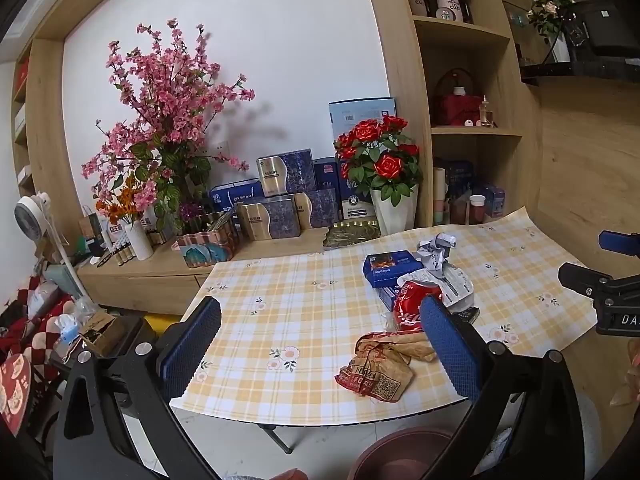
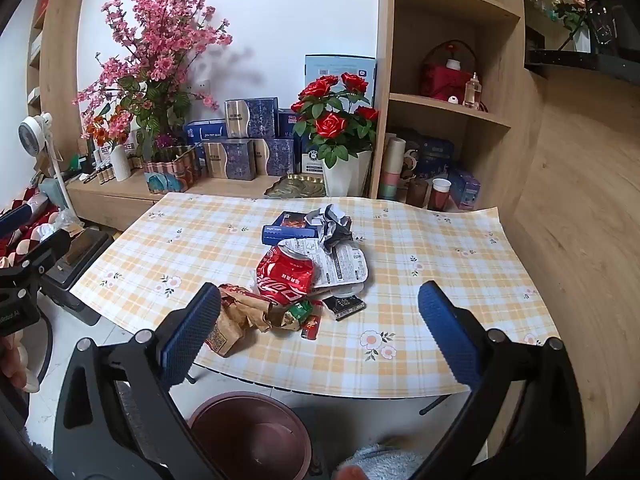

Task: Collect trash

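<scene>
A pile of trash lies on the checked tablecloth (image 2: 400,240): a crushed red cola can (image 2: 285,274) (image 1: 414,306), a brown paper wrapper (image 2: 236,320) (image 1: 380,364), a blue box (image 2: 290,229) (image 1: 392,266), crumpled grey paper (image 2: 334,224) (image 1: 436,250), a white printed pouch (image 2: 342,264) and small candy wrappers (image 2: 304,316). A brown bin (image 2: 250,436) (image 1: 400,454) stands on the floor below the table's near edge. My left gripper (image 1: 320,350) is open and empty above the table's near edge, left of the pile. My right gripper (image 2: 320,338) is open and empty, just in front of the pile.
A low wooden cabinet (image 2: 120,194) behind the table carries flower vases (image 2: 348,178), several blue gift boxes (image 2: 240,152) and bottles. A shelf unit (image 2: 448,104) stands at the back right. A fan (image 2: 34,132) and clutter sit at the left.
</scene>
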`<state>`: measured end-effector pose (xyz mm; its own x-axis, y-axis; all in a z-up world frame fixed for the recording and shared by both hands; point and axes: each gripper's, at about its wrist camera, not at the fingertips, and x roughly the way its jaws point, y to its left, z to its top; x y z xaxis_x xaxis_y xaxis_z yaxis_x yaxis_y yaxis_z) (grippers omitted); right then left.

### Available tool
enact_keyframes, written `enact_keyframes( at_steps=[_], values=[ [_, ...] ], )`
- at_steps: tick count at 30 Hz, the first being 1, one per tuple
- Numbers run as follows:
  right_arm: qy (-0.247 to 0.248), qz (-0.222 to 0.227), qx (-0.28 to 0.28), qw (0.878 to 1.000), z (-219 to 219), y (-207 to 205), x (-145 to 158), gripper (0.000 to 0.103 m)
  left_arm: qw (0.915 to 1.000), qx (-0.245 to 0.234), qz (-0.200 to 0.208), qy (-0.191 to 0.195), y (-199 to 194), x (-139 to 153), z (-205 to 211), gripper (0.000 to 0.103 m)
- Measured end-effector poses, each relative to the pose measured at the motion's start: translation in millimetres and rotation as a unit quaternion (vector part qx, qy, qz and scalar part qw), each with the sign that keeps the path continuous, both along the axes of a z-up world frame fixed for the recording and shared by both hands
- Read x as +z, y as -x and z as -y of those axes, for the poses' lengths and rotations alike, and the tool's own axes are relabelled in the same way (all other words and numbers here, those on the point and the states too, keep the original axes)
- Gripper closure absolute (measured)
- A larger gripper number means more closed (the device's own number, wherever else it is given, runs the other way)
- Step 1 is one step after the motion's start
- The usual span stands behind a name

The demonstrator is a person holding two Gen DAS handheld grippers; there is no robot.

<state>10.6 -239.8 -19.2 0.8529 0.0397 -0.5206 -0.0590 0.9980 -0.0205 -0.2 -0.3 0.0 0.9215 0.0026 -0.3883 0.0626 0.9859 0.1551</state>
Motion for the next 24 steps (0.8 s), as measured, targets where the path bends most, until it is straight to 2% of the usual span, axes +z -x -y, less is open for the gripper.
enact_keyframes(
  at_steps=[24],
  values=[
    [0.002,-0.002,-0.002,1.0,-1.5,-0.4,1.7,0.006,1.0,0.003,0.0,0.0,0.0,-6.2,-1.5,0.005]
  ],
)
